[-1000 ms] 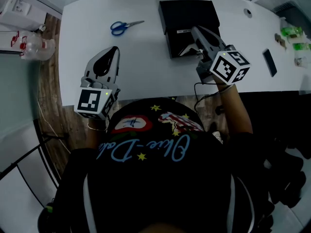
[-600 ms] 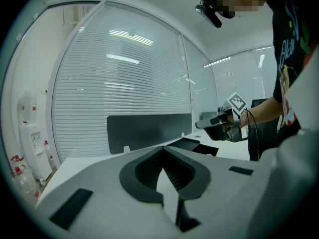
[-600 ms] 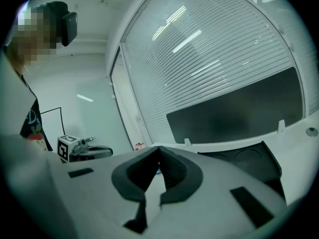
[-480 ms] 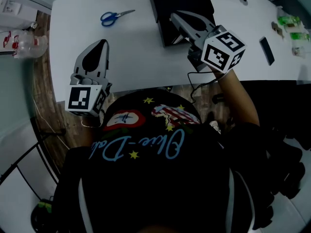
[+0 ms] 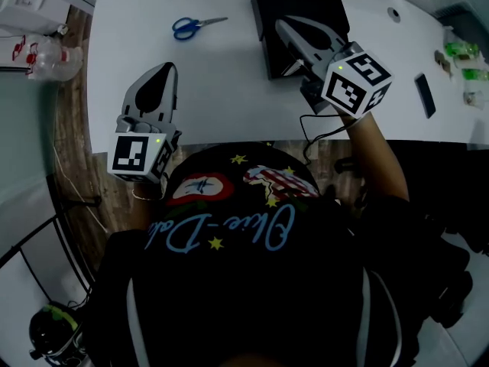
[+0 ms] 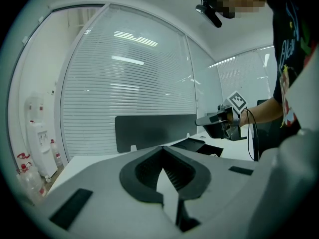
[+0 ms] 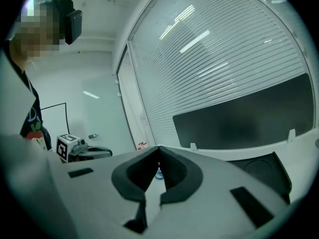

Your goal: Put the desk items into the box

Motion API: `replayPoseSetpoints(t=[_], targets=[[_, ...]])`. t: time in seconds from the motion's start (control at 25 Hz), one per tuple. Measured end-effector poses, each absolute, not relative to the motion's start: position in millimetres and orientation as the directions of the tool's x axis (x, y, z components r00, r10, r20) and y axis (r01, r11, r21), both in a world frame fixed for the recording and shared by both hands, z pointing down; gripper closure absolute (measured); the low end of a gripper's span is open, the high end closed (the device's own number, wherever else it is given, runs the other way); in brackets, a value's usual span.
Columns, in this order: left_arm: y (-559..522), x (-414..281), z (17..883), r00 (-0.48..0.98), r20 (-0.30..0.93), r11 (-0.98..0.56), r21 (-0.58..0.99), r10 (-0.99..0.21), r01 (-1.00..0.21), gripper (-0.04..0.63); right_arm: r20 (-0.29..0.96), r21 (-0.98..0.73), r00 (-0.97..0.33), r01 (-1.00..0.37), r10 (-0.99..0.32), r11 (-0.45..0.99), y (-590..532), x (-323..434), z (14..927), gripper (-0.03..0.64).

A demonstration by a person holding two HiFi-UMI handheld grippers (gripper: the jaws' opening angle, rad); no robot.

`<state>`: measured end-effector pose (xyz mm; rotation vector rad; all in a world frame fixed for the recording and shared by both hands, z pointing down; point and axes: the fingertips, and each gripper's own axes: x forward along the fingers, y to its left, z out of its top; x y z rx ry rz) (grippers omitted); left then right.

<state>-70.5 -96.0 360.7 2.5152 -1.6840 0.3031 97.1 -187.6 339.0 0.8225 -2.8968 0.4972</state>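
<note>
Blue-handled scissors (image 5: 197,27) lie on the white desk (image 5: 221,90) at the far left. To their right sits an open black box (image 5: 302,29). My right gripper (image 5: 279,21) hovers over the box, pointing left, shut with nothing in it. Past its closed tips (image 7: 158,147) in the right gripper view a bit of the blue scissors (image 7: 158,174) shows. My left gripper (image 5: 166,66) hangs over the desk's near left part, well short of the scissors. Its jaws (image 6: 162,148) meet at the tip and hold nothing.
A flat black phone-like item (image 5: 424,96) lies at the desk's right end, with small green things (image 5: 458,52) beyond it. A cable hole (image 5: 394,14) is at the far right. A dark screen panel (image 6: 154,131) stands along the desk's far edge.
The right gripper has swung left and further in over the black box, rolling a little. The left gripper has stayed where it was.
</note>
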Motion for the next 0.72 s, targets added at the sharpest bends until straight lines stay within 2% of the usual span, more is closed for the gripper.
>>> replayPoseSetpoints(t=[0.32,0.72], targets=[[-88.8,-88.8,359.0,0.301,0.210,-0.311,-0.019,-0.930,-0.950,0.588,0.169,-0.284,-0.888,-0.459,-0.427,0.842,-194.0,67.2,338.9,0.609],[-65.7,-132.9,357.5,0.131,0.193,-0.139,-0.025,-0.972,-0.990,0.588,0.177,-0.273,-0.936,-0.345,-0.306,0.898,-202.0,15.1,341.1,0.609]])
